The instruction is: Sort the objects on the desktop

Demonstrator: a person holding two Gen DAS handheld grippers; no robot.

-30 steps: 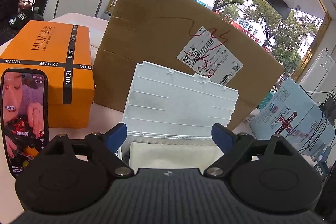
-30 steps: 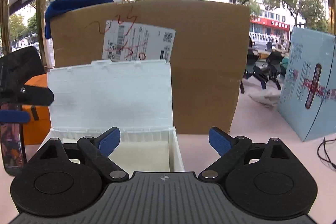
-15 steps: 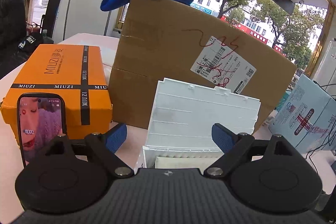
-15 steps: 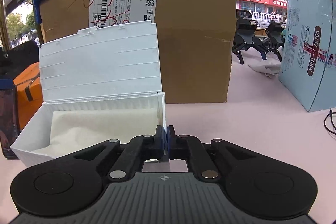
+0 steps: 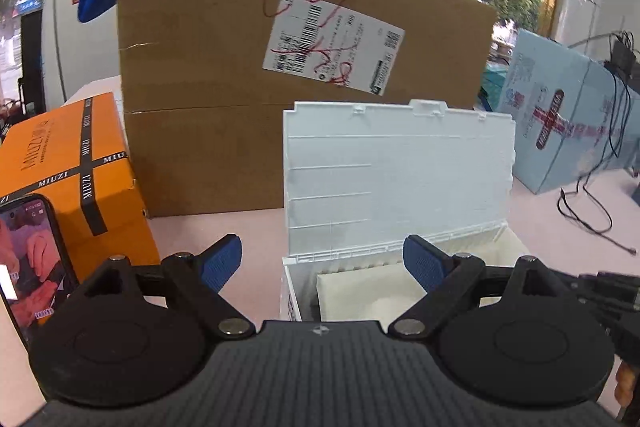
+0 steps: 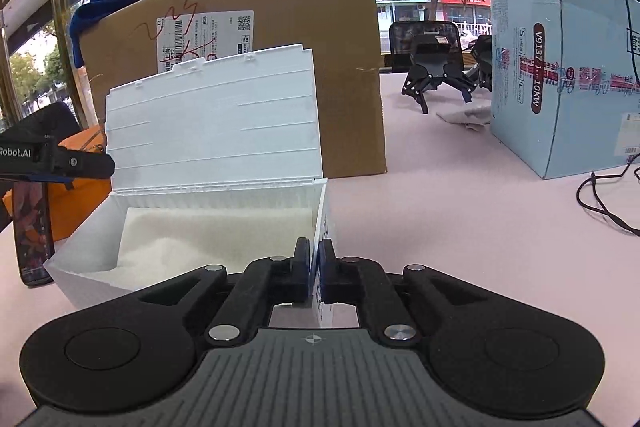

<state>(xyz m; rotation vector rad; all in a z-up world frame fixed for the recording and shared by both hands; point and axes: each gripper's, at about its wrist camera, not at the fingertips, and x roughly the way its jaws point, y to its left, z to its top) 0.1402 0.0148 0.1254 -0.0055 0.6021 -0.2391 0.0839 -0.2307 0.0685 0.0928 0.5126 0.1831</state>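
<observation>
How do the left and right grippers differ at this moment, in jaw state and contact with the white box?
The left gripper has its jaws spread wide and holds nothing; the right gripper is shut on the white box, pinching its right side wall. The left gripper hangs near the box's left wall without touching it; the right is in contact. Both have blue finger pads and point toward the box's upright open lid.

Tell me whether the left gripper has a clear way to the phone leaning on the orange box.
Probably yes. The left gripper is open and holds nothing, and the phone stands uncovered just to its left against the orange MIUZI box, with nothing visible between them.
</observation>
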